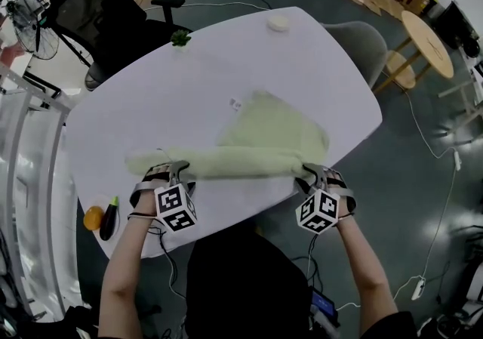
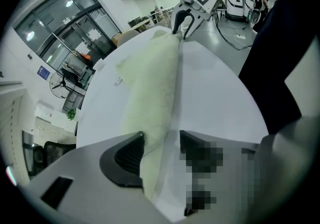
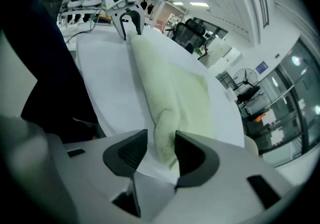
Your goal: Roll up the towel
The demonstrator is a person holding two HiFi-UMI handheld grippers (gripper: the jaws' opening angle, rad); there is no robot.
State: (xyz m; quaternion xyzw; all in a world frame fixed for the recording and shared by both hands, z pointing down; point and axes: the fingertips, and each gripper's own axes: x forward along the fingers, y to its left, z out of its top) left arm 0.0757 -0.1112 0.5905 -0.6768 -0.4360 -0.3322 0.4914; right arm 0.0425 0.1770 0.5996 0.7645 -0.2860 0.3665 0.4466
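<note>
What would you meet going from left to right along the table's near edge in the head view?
An orange round object, dark object with green tip, left gripper, right gripper.

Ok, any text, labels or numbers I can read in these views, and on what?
No legible text anywhere.
White tag beside the towel: too small to read.
Blue wall sign: blurred, unreadable.
Marker cubes: black-and-white square patterns, no letters.
</note>
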